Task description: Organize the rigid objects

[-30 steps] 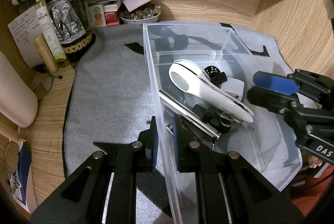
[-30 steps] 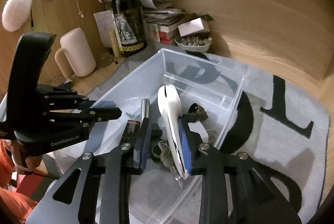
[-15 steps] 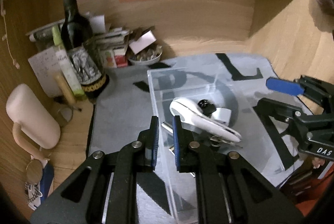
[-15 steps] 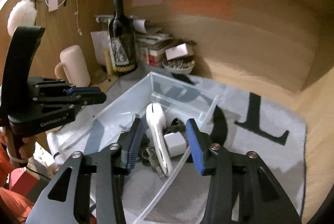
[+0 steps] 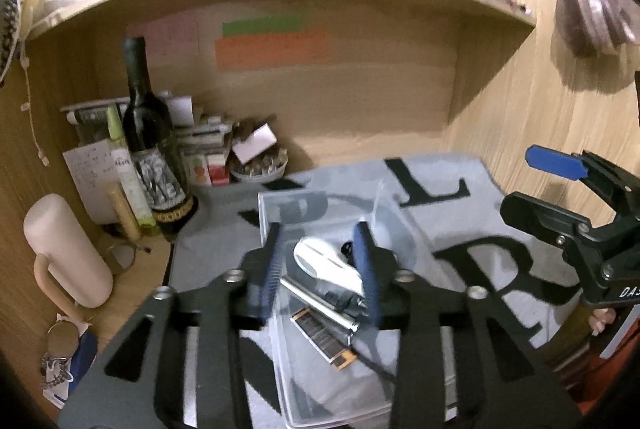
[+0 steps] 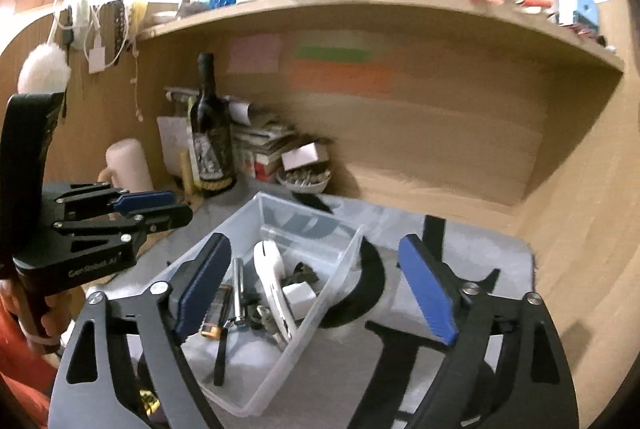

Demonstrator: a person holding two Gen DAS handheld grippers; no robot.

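Beside the bottle (image 5: 150,149), green tube (image 5: 128,177)

Clear plastic bin (image 6: 256,213) showing a white handheld device (image 6: 272,269) inside, centre frame. Grey mat (image 6: 472,249) carrying black letters. Dark bottle (image 6: 210,133), elephant label, upper left. Blue pads lining both claws.

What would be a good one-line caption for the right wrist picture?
Right tongs opening, empty, above a clear bin holding a white device and metal tube on a grey mat.
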